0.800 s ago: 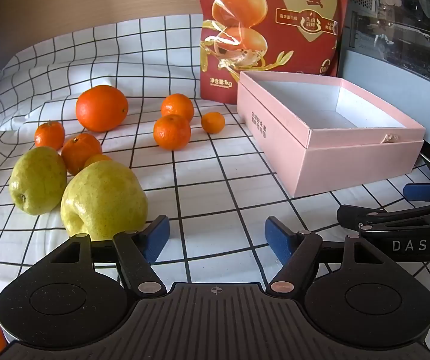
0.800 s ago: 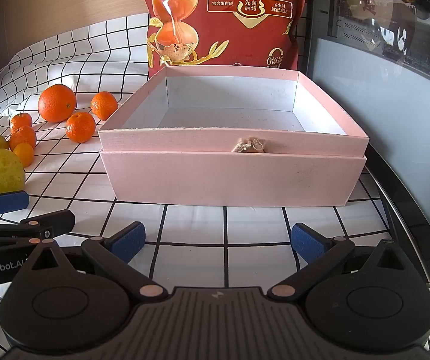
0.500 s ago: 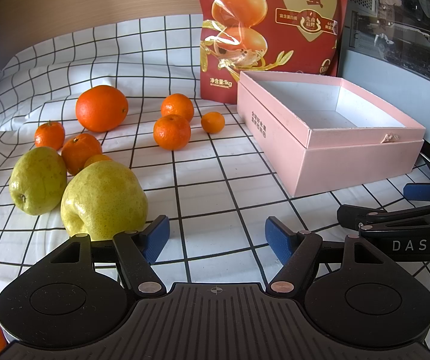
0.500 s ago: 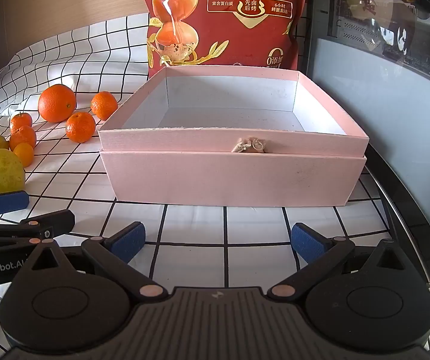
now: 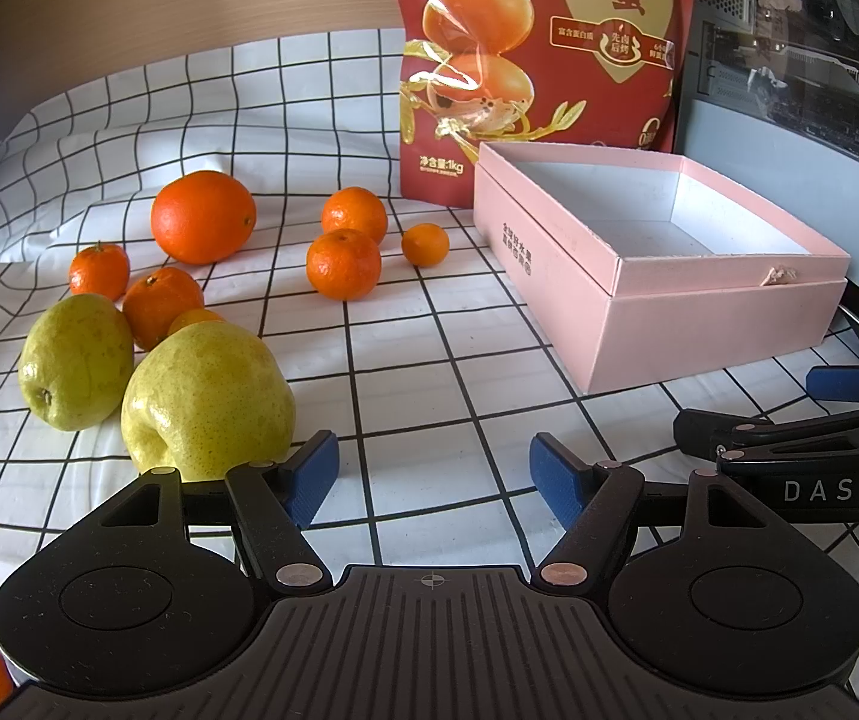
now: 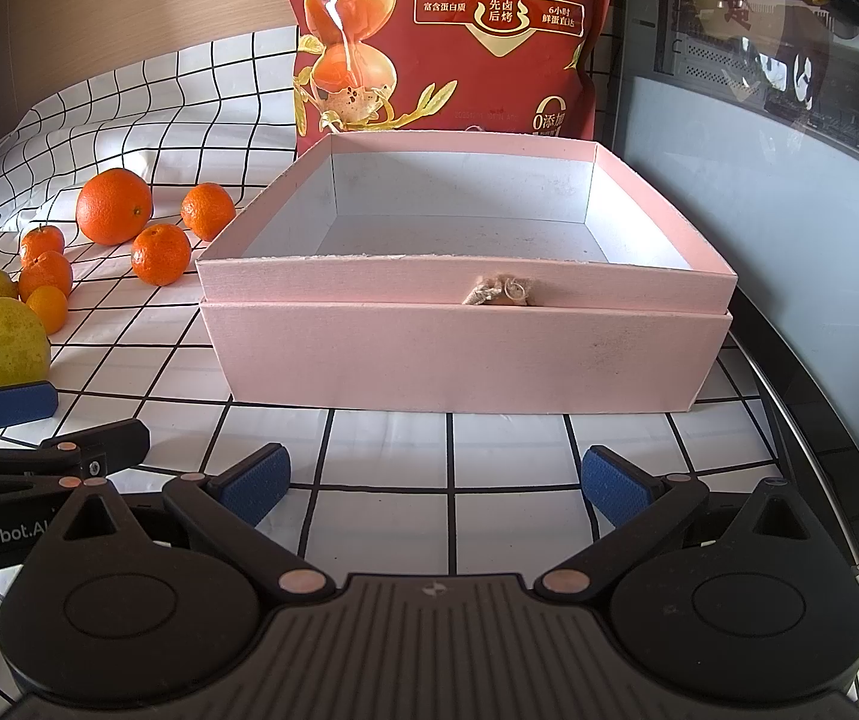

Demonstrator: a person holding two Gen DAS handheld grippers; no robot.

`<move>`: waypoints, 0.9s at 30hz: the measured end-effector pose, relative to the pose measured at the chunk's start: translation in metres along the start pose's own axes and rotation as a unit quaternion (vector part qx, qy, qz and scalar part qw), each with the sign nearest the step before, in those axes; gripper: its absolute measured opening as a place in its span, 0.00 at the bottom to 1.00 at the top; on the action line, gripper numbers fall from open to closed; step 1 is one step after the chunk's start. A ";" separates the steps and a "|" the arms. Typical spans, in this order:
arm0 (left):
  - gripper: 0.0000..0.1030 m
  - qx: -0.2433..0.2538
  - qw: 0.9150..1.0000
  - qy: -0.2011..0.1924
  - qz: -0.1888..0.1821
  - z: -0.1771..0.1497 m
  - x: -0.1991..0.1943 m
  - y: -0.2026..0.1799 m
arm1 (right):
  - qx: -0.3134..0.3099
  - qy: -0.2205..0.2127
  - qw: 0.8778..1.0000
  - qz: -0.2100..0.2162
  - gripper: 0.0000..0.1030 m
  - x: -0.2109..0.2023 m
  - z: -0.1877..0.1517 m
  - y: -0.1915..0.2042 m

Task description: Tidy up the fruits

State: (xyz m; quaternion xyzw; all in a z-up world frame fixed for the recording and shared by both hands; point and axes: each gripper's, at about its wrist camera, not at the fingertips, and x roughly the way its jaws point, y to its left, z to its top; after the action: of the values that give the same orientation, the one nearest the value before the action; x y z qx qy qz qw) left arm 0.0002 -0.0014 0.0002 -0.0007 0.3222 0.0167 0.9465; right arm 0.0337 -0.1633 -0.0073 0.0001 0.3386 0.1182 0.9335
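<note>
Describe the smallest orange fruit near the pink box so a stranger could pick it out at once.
Start at the open pink cardboard box in front of the tall red snack bag on the black-gridded white cloth. Just left of the box's far left corner sit three orange citrus fruits. The tiny round orange citrus fruit is the one nearest the box, clearly smaller than the two mandarins beside it.

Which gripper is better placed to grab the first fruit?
Left. The left gripper is open with the big yellow-green pear just ahead of its left finger; the right gripper faces the empty pink cardboard box.
</note>
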 end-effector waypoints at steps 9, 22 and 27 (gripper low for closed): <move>0.75 0.001 1.000 0.000 0.000 0.000 0.000 0.000 | 0.000 0.000 1.000 0.000 1.00 0.000 0.000 0.000; 0.75 0.001 1.000 0.000 0.001 0.000 0.000 -0.001 | 0.001 0.000 1.000 0.001 1.00 0.000 0.000 0.000; 0.72 -0.010 1.000 -0.004 -0.014 -0.001 -0.001 0.002 | 0.001 0.000 1.000 0.001 1.00 0.000 -0.001 0.000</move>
State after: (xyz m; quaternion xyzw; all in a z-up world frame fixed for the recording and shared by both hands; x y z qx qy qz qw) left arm -0.0014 0.0003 0.0004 -0.0143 0.3182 0.0062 0.9479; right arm 0.0333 -0.1631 -0.0084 0.0013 0.3391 0.1186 0.9333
